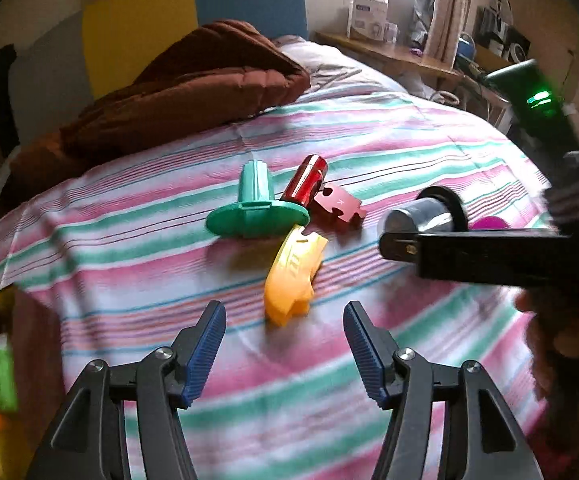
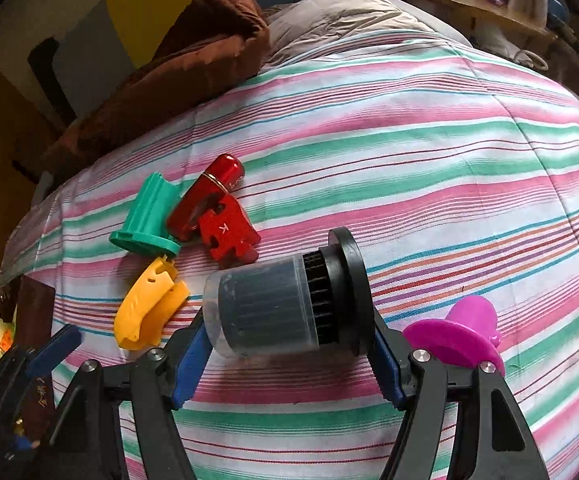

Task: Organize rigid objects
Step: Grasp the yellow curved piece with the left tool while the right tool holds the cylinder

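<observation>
**Holding the filter canister above the striped bed**

Clamping the grey filter canister (image 2: 267, 310) end to end, the right hand-held gripper (image 2: 289, 354) grips stiff, smooth plastic; it looks light but slippery. The left hand-held gripper (image 1: 285, 354) gapes empty near the yellow piece (image 1: 293, 270), mid-bed.

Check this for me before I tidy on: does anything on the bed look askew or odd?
Nothing looks damaged or spilled. The green spool lies tipped on its side, the red tube leans against it, and the yellow clip and red puzzle piece crowd close. The pink piece sits apart.
</observation>
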Available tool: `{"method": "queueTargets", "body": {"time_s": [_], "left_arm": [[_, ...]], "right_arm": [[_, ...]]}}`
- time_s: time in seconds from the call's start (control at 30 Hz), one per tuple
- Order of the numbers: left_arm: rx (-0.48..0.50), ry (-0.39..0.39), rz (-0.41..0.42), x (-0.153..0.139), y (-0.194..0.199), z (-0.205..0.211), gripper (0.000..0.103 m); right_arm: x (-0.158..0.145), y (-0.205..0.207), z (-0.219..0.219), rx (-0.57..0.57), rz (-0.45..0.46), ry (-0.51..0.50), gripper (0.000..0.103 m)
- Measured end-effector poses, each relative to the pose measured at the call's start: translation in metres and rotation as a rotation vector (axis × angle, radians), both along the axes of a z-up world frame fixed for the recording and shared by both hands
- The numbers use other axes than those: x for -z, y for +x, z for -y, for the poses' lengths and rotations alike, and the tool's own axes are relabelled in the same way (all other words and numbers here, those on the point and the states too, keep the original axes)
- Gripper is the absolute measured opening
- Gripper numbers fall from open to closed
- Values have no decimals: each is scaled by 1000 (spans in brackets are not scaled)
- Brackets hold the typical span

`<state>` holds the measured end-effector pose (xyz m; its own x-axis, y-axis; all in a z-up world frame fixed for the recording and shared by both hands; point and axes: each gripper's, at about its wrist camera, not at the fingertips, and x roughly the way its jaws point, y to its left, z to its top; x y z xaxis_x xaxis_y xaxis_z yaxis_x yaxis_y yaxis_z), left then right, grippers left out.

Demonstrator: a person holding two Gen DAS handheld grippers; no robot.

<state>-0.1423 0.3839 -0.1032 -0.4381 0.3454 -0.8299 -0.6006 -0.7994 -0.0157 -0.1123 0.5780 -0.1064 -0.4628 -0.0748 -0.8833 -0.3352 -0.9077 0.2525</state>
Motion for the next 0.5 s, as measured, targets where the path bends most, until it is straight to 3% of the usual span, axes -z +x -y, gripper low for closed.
{"method": "queueTargets", "body": {"time_s": [0.17, 0.3, 0.5], "left_arm": [[23, -32, 1, 21, -14, -14, 62], [25, 8, 5, 29, -22, -14, 61], [12, 49, -38, 30, -21, -6, 30]], "right_arm": [[0, -1, -2, 7, 4, -13, 71], [1, -1, -2, 11, 6, -21, 71], [4, -4, -1, 9, 16, -28, 71]]}}
